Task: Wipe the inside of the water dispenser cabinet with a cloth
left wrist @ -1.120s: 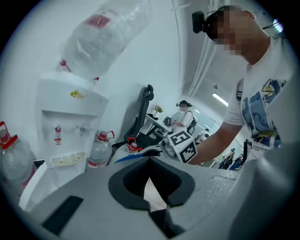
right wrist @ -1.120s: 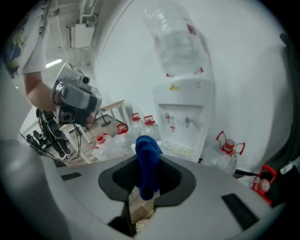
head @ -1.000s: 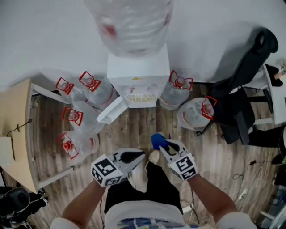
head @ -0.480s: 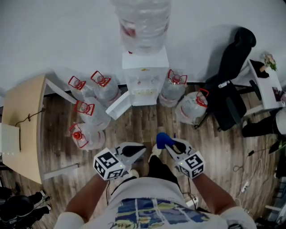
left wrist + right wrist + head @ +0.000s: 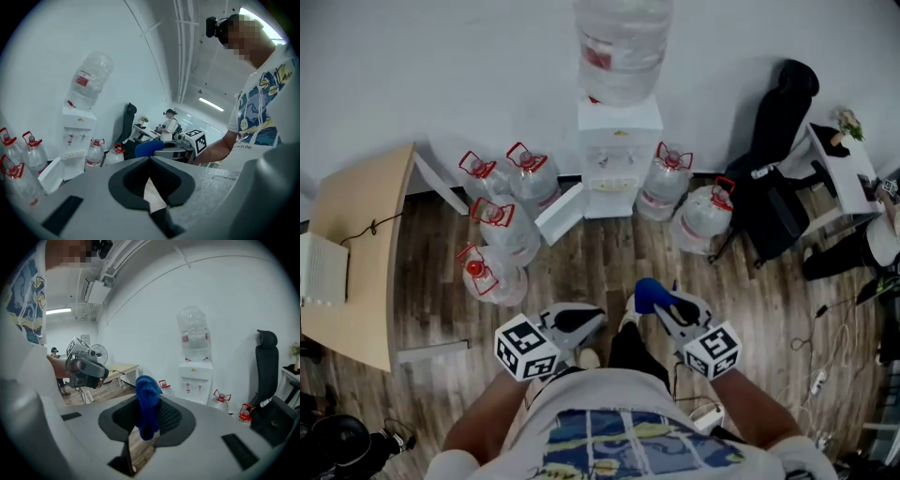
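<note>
One blue cloth (image 5: 647, 294) pinched in right tool (image 5: 662, 302), left tool (image 5: 150, 162) closed empty, water dispenser (image 5: 619, 155) well ahead.

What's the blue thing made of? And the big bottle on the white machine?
The blue cloth looks like soft, fuzzy fabric: it bunches and droops in the right gripper. The big bottle looks like clear plastic, glossy and see-through.

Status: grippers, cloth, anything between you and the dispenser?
Right gripper shut on blue cloth. Left gripper shut, empty. Water dispenser ahead, door open. Bottles flank it, none in front.
</note>
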Demonstrator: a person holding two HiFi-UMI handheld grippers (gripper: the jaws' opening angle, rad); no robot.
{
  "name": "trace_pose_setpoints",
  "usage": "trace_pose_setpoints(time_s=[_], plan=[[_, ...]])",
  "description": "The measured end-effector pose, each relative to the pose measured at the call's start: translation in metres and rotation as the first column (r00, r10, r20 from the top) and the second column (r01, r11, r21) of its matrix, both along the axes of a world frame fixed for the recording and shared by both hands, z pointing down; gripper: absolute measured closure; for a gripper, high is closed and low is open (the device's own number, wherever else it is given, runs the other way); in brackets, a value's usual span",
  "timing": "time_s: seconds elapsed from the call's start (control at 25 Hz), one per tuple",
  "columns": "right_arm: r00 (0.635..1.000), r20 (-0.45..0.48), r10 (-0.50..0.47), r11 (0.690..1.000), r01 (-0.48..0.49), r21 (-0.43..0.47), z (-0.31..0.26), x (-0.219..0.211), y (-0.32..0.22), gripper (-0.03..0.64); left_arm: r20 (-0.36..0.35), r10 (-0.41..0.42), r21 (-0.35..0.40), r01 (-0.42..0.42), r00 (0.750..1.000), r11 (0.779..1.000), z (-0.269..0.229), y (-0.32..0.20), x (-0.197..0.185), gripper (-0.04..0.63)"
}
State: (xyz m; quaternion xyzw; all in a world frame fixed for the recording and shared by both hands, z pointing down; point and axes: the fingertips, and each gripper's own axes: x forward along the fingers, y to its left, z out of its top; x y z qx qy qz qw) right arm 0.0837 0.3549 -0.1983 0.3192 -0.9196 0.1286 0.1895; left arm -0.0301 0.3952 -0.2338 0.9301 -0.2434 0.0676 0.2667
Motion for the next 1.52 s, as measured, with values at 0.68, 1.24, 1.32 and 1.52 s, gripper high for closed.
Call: trace_pose_setpoints(time_s=[0.68, 1.24, 1.32, 1.52], plan=[[1.0, 0.022, -0.008, 0.999, 0.008, 0.039, -0.02, -0.033, 0.057, 0.534, -0.001, 0.009, 0.021, -0.009, 1.0, 1.0, -0.007, 0.058, -0.022, 0.595], [1.0, 0.018, -0.014, 0.998, 0.013, 0.065, -0.026, -0.03, 0.082, 0.534, 0.009, 0.018, 0.032, -0.018, 1.0, 0.999, -0.007, 0.082, -0.02, 0.595], [1.0, 0.016, -0.017, 0.998, 0.016, 0.064, -0.026, -0.03, 0.087, 0.534, 0.006, 0.016, 0.032, -0.016, 1.0, 0.999, -0.007, 0.087, -0.019, 0.595], [1.0, 0.015, -0.012, 0.998, 0.011, 0.068, -0.025, -0.026, 0.097, 0.534, 0.005, 0.013, 0.032, -0.014, 1.0, 0.999, -0.005, 0.098, -0.016, 0.595]])
